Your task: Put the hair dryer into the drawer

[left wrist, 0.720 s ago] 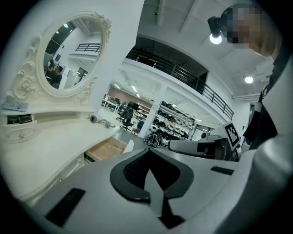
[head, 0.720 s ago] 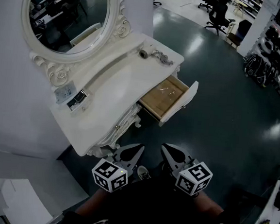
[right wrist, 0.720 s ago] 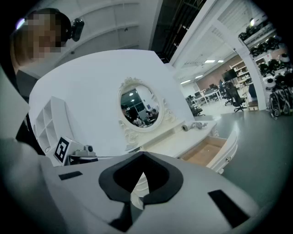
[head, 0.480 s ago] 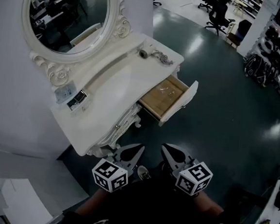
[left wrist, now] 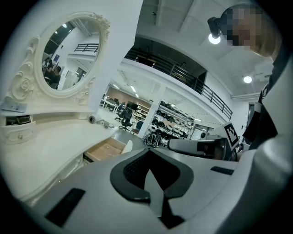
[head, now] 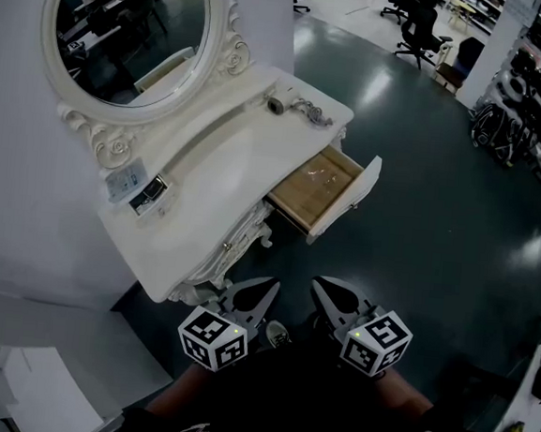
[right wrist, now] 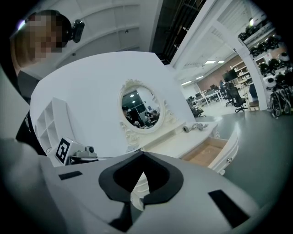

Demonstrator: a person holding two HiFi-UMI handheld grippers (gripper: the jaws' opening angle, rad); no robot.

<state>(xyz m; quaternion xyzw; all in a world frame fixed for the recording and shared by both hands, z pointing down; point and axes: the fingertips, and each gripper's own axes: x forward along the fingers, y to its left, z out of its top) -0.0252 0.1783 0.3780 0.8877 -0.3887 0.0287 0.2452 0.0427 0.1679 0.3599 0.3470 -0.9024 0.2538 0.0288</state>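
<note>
- Although the task has, by my judgement, barely begun, the one dressing table [head: 208, 172] is ready for it, with most of its white top bare.
- One oval mirror [head: 127, 28] stands at the table's back and has no part in the job.
- One drawer [head: 300, 202] is already pulled out at the table's far end, so the opening step looks done. Its wooden floor has no dryer on it.
- Two grippers are held low, near the person's body and well apart from the table. The left gripper [head: 270, 283] and the right gripper [head: 318, 282] each have their jaws closed tip to tip with nothing between them. The reach, the grasp, the carry and the release are all left to do.
- One hair dryer [head: 281, 102] lies untouched on the tabletop at the far end, just behind the open drawer.
- One cord [head: 313, 113] lies beside it in a loose heap and will, I judge, have to go into the drawer as well.
</note>
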